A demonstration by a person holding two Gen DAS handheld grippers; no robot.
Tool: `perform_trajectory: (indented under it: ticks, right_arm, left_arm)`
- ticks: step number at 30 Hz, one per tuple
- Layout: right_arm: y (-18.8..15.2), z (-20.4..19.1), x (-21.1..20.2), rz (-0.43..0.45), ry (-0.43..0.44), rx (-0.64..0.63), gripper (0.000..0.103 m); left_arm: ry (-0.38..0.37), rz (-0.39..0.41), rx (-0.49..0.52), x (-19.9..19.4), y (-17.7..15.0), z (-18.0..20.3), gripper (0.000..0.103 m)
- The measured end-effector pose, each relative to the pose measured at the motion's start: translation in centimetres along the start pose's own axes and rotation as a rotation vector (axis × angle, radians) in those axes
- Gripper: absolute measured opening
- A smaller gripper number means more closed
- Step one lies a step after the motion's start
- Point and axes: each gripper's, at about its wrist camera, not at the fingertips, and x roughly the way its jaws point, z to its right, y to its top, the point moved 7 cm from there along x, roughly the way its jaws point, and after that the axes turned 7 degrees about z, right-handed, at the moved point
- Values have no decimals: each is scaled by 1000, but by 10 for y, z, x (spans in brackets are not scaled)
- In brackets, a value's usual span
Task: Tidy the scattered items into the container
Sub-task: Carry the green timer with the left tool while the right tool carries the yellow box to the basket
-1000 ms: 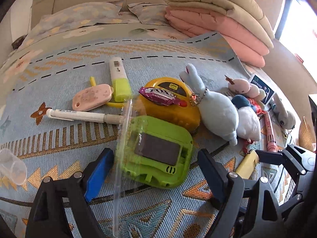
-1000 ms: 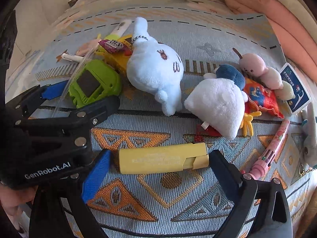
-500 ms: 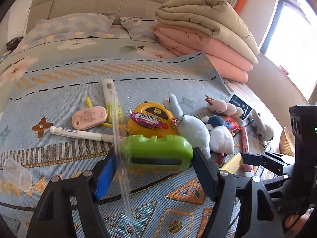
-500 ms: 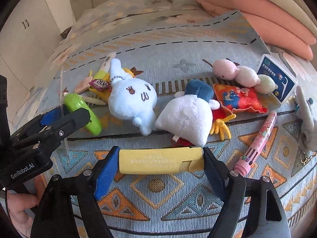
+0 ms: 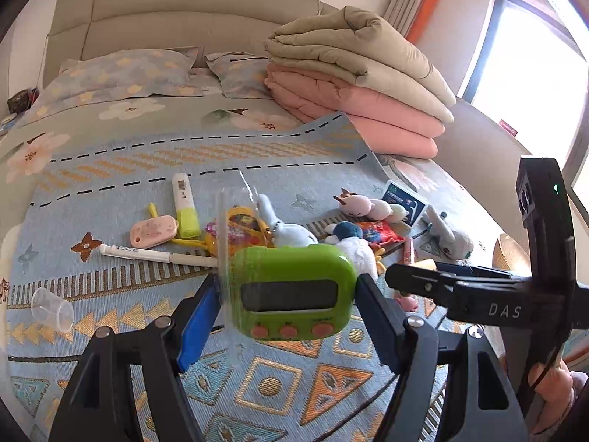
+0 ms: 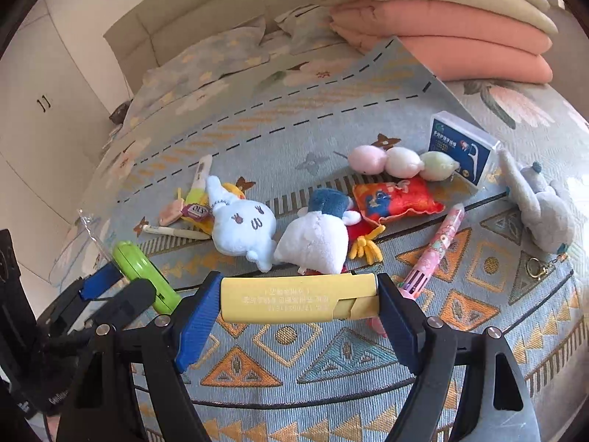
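My left gripper (image 5: pixel 287 296) is shut on a green digital timer (image 5: pixel 291 291) in a clear plastic sleeve (image 5: pixel 224 243), held upright above the patterned rug; it also shows in the right wrist view (image 6: pixel 141 276). My right gripper (image 6: pixel 298 298) is shut on a yellow box-shaped case (image 6: pixel 298 296), lifted above the rug. Scattered on the rug lie a white plush (image 6: pixel 241 223), a blue-capped white plush (image 6: pixel 318 237), a red pouch (image 6: pixel 394 199), a pink pen (image 6: pixel 438 243), a highlighter (image 5: pixel 184 200), a white pen (image 5: pixel 147 254) and a pink tag (image 5: pixel 152 230). No container is in view.
A grey plush with keyring (image 6: pixel 541 208), a blue floss box (image 6: pixel 462 145), a pastel dango plush (image 6: pixel 401 162) and a clear small cup (image 5: pixel 51 309) lie on the rug. Folded quilts (image 5: pixel 360 81) and pillows (image 5: pixel 121 73) sit at the bed's head.
Both grippers closed on their items and lifted them off the rug: the left raised and tilted the green timer upright, the right raised the yellow case.
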Motion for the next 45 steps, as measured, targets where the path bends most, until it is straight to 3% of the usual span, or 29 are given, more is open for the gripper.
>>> perform_trajectory:
  ticks: [6, 13, 20, 25, 29, 36, 45]
  right_arm:
    - [24, 20, -64, 102, -21, -3, 81]
    - [23, 99, -131, 160, -150, 2, 81]
    - [14, 200, -176, 187, -308, 95, 81]
    - [11, 267, -204, 213, -398, 192, 81]
    - [4, 313, -215, 213, -453, 266, 81]
    - [-20, 367, -212, 175, -478, 412, 81]
    - [-45, 399, -199, 107, -565, 449, 81]
  left_arm:
    - [-67, 57, 77, -20, 24, 63, 71]
    - [-243, 105, 143, -28, 46, 157, 71]
    - [-417, 42, 194, 5, 27, 256, 71]
    - [-482, -17, 233, 31, 8, 307, 71]
    - [-532, -33, 251, 44, 8, 341, 70]
    - [-648, -15, 250, 57, 24, 402, 71]
    - [-724, -114, 193, 103, -17, 451, 71]
